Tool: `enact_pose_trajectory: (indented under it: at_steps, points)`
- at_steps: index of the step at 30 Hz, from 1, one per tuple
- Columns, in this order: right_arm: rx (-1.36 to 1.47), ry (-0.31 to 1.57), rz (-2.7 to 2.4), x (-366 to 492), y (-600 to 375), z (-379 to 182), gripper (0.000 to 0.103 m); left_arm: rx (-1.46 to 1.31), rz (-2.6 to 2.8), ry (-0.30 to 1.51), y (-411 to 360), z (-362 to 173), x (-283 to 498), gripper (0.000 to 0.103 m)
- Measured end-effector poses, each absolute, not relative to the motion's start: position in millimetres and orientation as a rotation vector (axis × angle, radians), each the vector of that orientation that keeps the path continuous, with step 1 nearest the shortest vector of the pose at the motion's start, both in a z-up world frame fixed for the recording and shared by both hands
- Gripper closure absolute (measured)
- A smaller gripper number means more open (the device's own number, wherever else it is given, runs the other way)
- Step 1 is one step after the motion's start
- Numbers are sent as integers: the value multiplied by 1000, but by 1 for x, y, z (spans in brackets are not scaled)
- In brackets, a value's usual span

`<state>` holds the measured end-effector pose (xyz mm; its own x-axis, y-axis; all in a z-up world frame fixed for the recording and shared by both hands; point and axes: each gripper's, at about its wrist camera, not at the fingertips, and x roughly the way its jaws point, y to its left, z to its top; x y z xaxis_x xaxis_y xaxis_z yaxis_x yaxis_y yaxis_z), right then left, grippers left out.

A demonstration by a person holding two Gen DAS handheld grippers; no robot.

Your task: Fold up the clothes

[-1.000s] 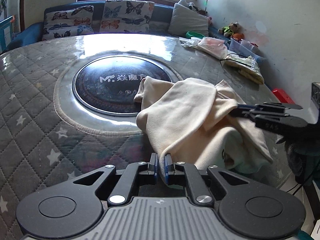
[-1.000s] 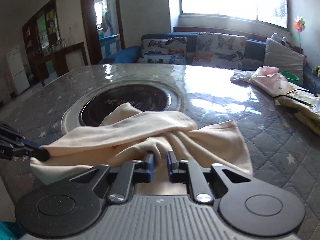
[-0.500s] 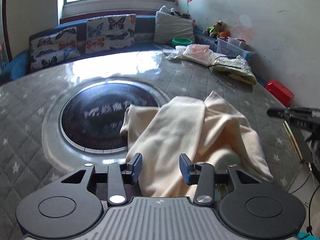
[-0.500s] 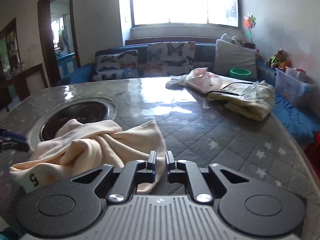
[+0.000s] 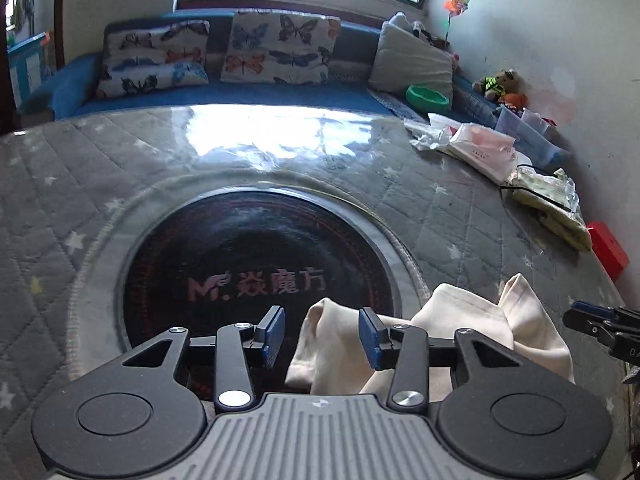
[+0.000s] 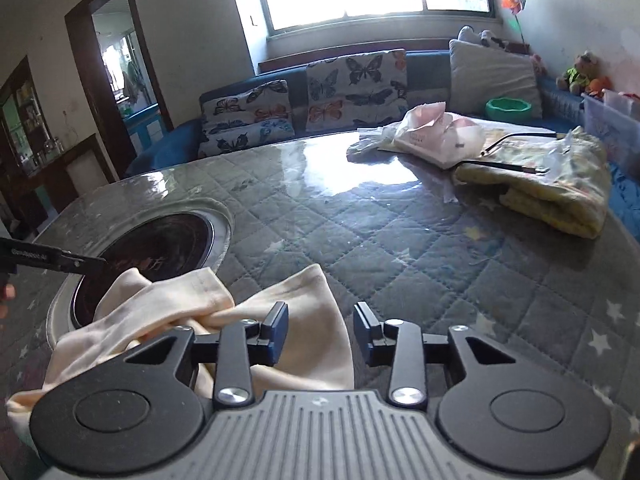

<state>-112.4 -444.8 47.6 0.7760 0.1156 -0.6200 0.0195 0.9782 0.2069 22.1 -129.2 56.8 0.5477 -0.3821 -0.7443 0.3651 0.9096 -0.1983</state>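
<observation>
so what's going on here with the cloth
A person is folding clothes with two hand-held grippers. The cream cloth lies bunched on the quilted table, partly over the dark round plate. Both the left hand-held gripper and the right hand-held gripper are open, the right's jaws having just been opening, and neither holds the cloth.

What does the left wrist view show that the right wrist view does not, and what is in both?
Only the left view: the burner's printed logo and a red box. Only the right view: a doorway and a dark cabinet. Both: the cream garment bunched on the quilted table, the butterfly cushions, the green bowl, and each gripper, left and right, open with no cloth pinched.
</observation>
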Motion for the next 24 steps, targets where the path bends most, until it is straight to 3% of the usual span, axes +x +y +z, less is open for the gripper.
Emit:
enact_pose_trajectory:
  at_steps: [8,12,16,19,20,24]
  points:
    - [267,736,85,-78,-461,30,60,0,-449,973,-152,32,45,61]
    - [274,741,114,-70,-460,24,60,25,-460,971,-155,28,46,82]
    - [265,747,144,-60,-454,20,61,16,-486,962,-154,28,45,89]
    - [262,749,160,-52,-450,19,74,-11,-501,940,-153,32,44,91]
    - [264,753,160,-51,-448,20,88,-28,-509,926,-150,35,44,91]
    - [253,728,155,-56,-444,27,96,-104,-552,858,-139,53,38,92]
